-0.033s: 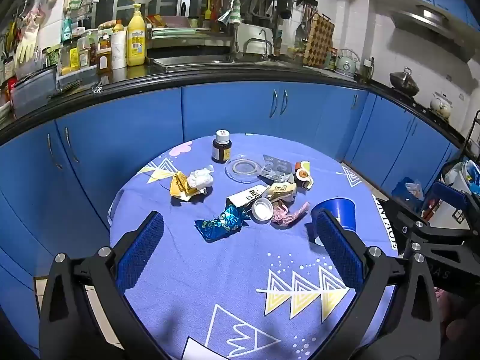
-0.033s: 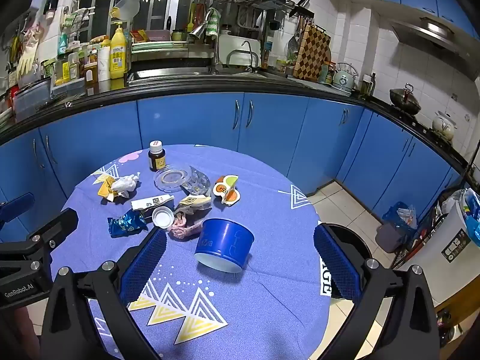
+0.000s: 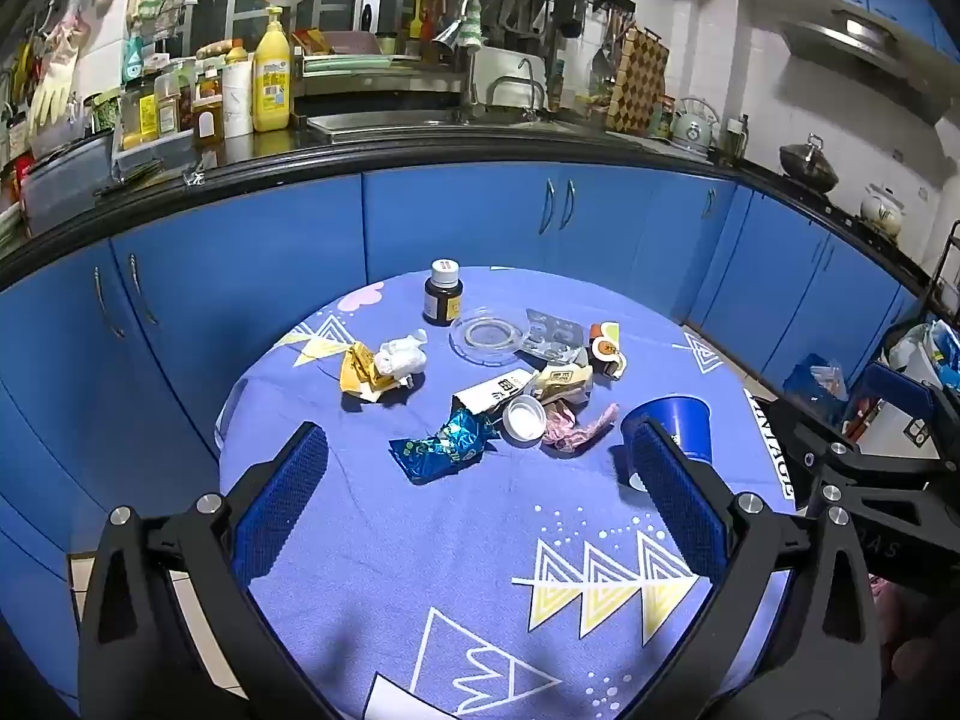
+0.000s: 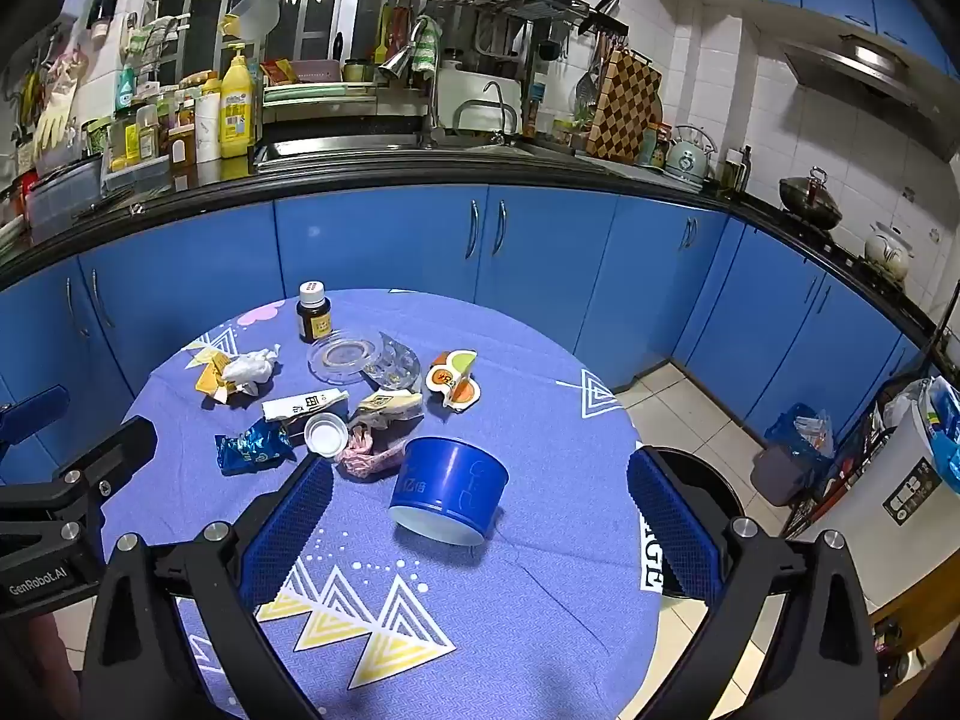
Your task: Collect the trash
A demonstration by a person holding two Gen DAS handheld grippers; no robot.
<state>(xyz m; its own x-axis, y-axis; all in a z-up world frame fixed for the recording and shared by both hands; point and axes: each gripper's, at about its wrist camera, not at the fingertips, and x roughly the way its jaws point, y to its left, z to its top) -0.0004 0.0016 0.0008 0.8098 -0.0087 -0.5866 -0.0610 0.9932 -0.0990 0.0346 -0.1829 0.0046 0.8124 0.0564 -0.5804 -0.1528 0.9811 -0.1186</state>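
Observation:
Trash lies on the round blue tablecloth (image 3: 456, 552): a blue foil wrapper (image 3: 444, 447), a white lid (image 3: 524, 420), a pink wrapper (image 3: 576, 426), a yellow wrapper with crumpled tissue (image 3: 384, 366) and a white carton strip (image 3: 489, 390). A blue cup (image 4: 447, 489) lies tipped on its side. My left gripper (image 3: 477, 492) is open and empty, short of the foil wrapper. My right gripper (image 4: 480, 525) is open and empty, just in front of the blue cup.
A brown medicine bottle (image 3: 443, 300), a clear glass dish (image 3: 487, 336), a blister pack (image 3: 555, 336) and an orange lid (image 4: 453, 384) lie at the table's far side. Blue cabinets (image 3: 480, 222) curve behind. A black stool (image 4: 702, 480) and bins (image 4: 780, 468) stand to the right.

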